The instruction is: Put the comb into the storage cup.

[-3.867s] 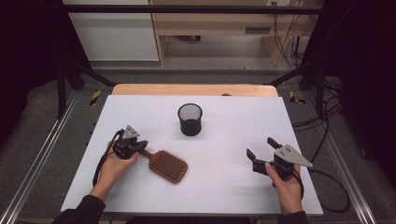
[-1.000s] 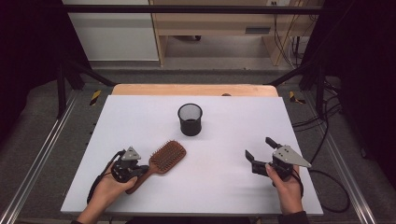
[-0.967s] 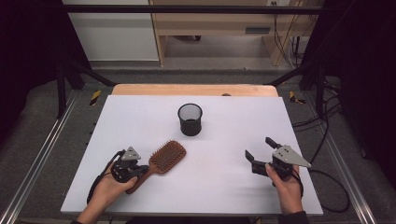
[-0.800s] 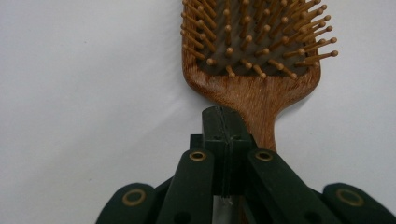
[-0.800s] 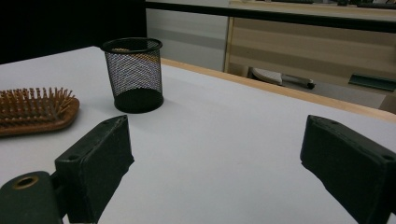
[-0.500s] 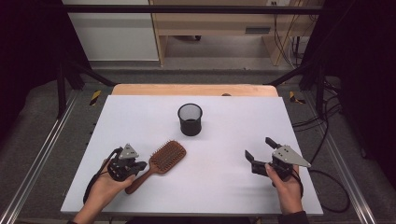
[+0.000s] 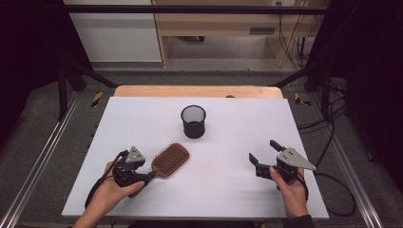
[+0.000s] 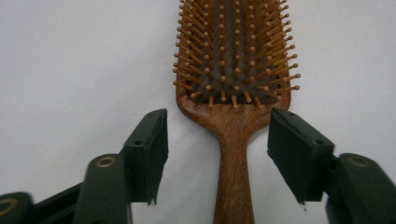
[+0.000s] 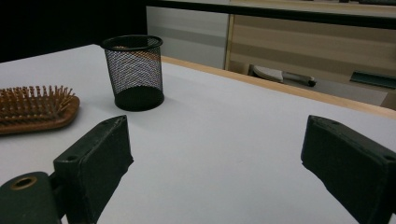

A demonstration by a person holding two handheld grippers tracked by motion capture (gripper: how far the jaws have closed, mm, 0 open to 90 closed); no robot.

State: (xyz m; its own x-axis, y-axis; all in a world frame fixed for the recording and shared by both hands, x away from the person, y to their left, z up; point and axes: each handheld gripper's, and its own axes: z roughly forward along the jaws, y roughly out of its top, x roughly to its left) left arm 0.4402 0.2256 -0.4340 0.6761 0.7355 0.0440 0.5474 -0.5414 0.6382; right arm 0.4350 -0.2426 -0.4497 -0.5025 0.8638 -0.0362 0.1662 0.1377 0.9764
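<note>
Wooden hairbrush (image 8: 236, 70) lies released on the desk (image 7: 228, 190), left gripper (image 8: 217, 154) fingers now spread astride its handle, right gripper (image 9: 224, 158) fingers spread, idle.

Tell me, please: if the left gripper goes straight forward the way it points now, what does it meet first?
The hairbrush: its handle already lies between the open jaws of the left gripper, so the wide head would probably be met first.

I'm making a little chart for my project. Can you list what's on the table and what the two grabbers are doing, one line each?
table: white top
hairbrush: wooden, bristles up, lying near the left gripper
cup: black mesh pen cup, upright, nothing seen inside
left gripper: open, jaws either side of the brush handle, not touching it
right gripper: open, holding nothing
</note>
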